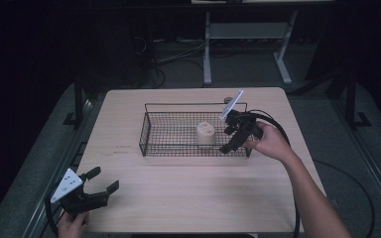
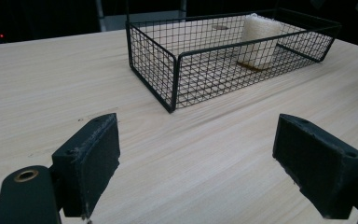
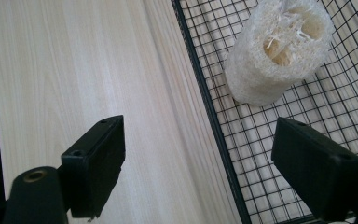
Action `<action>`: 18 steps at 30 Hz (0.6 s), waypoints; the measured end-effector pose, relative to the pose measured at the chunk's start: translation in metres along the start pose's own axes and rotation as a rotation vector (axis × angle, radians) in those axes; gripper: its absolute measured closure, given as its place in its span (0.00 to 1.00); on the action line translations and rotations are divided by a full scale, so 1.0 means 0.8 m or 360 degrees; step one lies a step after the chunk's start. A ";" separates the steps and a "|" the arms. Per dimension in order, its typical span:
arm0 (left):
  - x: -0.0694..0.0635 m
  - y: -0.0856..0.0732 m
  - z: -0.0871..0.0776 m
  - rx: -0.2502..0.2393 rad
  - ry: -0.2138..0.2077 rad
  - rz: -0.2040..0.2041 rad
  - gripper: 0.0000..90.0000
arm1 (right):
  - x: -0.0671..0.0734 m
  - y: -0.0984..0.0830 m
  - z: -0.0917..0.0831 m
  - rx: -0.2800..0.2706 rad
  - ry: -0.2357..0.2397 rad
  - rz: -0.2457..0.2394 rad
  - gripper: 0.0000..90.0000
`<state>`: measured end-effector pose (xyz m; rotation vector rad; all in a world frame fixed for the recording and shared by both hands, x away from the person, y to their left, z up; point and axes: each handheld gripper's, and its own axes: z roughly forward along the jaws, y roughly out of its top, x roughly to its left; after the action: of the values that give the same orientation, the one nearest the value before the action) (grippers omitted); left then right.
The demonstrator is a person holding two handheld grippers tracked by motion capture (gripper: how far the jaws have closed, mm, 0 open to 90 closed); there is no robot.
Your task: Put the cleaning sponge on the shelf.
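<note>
While the left gripper (image 1: pixel 101 182) idles open, the right gripper (image 1: pixel 226 140) hangs open just beside the upright pale loofah cylinder (image 1: pixel 205 133) in the black wire basket (image 1: pixel 151 134).

Fixed overhead camera facing forward across the table (image 1: pixel 188 198), two low gripper-mounted cameras close in, all sharing the wire basket (image 1: pixel 151 134) (image 2: pixel 168 79) (image 3: pixel 205 93).
</note>
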<state>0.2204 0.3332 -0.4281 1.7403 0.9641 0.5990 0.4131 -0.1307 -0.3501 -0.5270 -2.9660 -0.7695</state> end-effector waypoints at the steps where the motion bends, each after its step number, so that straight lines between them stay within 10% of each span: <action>1: 0.000 0.000 0.000 0.0001 0.0001 0.0001 0.16 | 0.001 -0.001 0.000 0.0002 0.0002 -0.0003 0.19; 18: 0.000 0.000 0.000 0.0003 0.0001 0.0003 0.15 | 0.010 -0.030 -0.001 0.0001 0.0004 0.0020 0.19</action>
<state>0.2204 0.3329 -0.4282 1.7430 0.9634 0.6001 0.3976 -0.1480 -0.3600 -0.5439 -2.9578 -0.7674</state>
